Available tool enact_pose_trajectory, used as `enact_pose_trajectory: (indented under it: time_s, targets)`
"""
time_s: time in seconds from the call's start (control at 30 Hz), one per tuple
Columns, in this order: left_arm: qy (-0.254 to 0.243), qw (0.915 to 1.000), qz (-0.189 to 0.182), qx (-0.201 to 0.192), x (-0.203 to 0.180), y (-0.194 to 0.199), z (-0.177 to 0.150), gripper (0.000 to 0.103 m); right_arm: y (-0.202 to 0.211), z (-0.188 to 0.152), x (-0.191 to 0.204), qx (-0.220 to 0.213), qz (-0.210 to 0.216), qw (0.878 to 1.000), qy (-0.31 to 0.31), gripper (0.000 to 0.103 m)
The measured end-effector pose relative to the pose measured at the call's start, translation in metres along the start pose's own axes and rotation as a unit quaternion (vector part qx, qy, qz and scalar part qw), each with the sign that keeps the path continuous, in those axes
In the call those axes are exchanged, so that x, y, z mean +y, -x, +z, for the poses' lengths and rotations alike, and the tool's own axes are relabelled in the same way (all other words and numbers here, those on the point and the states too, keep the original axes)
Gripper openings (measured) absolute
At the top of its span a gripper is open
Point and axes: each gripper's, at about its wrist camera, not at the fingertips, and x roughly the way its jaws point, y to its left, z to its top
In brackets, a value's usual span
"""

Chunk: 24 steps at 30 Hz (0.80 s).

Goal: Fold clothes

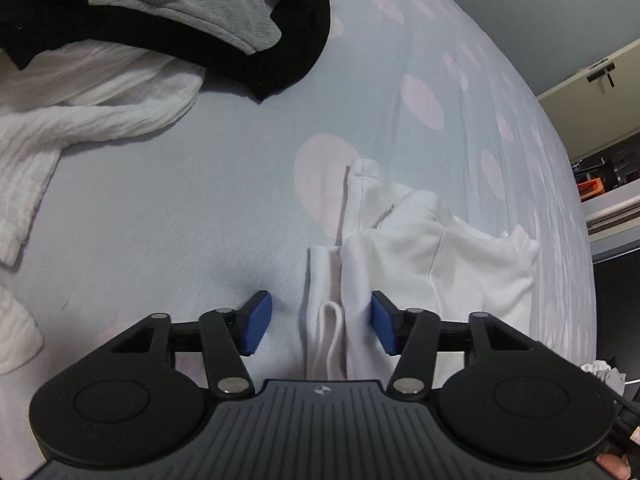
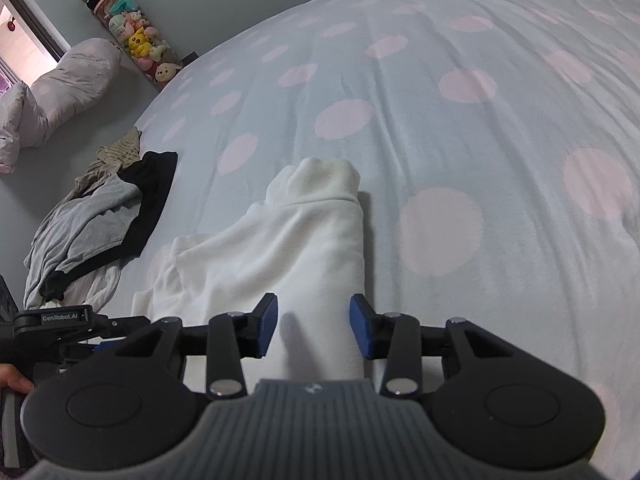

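Both grippers are spread wide right now, nothing pinched. Left gripper (image 1: 321,322) has its blue pads either side of the near end of the white garment (image 1: 404,256), and the cloth runs up between them but neither pad looks pressed on it; the right-hand pad sits just beside a fold edge, the left-hand one is over bare bedsheet (image 1: 160,208). Right gripper (image 2: 313,326) is the same deal in its own view: the garment (image 2: 304,240) passes straight between the open pads, and a rolled or folded edge of it runs away from the camera toward the middle of the frame, ending in a rounded cuff-like bit. So in both views the long axis lies pretty much along the fingers, pointing away, not across them. I'd guess the next thing is closing on those near edges, and since each gripper already straddles cloth, neither is clearly nearer; they're on two ends or corners of the same piece, I think, but can't say for sure which corners. Further out, upper left of the left view has the pile (image 1: 168,12) of grey, black and white clothes, well apart from the garment. Same pile (image 2: 100,220) shows at left of the right view, with a pillow (image 2: 60,88) and a tube of plushies (image 2: 132,36) in the upper left corner.
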Motion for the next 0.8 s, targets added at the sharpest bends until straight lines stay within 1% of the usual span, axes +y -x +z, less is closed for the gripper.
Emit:
enact_pose_trajectory:
  time_s: [0.07,0.13,0.2,0.23,0.3,0.43,0.6,0.63,0.67,0.73,0.8]
  targets:
    - [-0.002,1.0000,-0.009,0.000,0.001,-0.003,0.001,0.038,-0.001,0.000,0.001,0.000,-0.002,1.000,-0.001,0.044]
    - [0.002,0.9998,-0.019,0.003,0.003,-0.005,0.002,0.034,-0.002,0.001,0.002,-0.001,-0.003,1.000,-0.003,0.045]
    - [0.013,0.9992,-0.037,0.011,0.006,-0.008,0.004,0.023,-0.003,0.000,0.003,-0.002,-0.003,1.000,-0.005,0.047]
    - [0.020,0.9987,-0.045,0.015,0.008,-0.009,0.005,0.021,-0.003,0.000,0.004,-0.002,-0.002,1.000,-0.005,0.049]
    - [0.021,0.9985,-0.049,0.016,0.008,-0.011,0.005,0.017,-0.004,0.000,0.004,-0.002,-0.002,1.000,-0.004,0.054]
    - [-0.002,0.9990,-0.042,0.011,0.001,-0.013,0.007,0.015,-0.008,0.004,0.002,-0.002,-0.002,1.000,-0.006,0.056]
    - [0.003,0.9989,-0.044,0.017,0.001,-0.015,0.011,0.015,-0.019,0.016,-0.004,-0.005,0.001,1.000,-0.025,0.060]
    - [0.003,0.9988,-0.044,0.019,0.001,-0.015,0.011,0.015,-0.024,0.019,-0.005,0.000,0.003,1.000,-0.027,0.062]
    - [0.003,0.9988,-0.045,0.022,0.001,-0.014,0.011,0.016,-0.029,0.022,-0.007,0.004,0.005,1.000,-0.030,0.066]
    - [0.002,0.9987,-0.045,0.025,0.001,-0.014,0.012,0.018,-0.040,0.027,-0.009,0.017,0.009,0.999,-0.035,0.072]
    - [0.001,0.9985,-0.047,0.029,0.001,-0.013,0.012,0.021,-0.051,0.031,-0.011,0.031,0.012,0.999,-0.039,0.072]
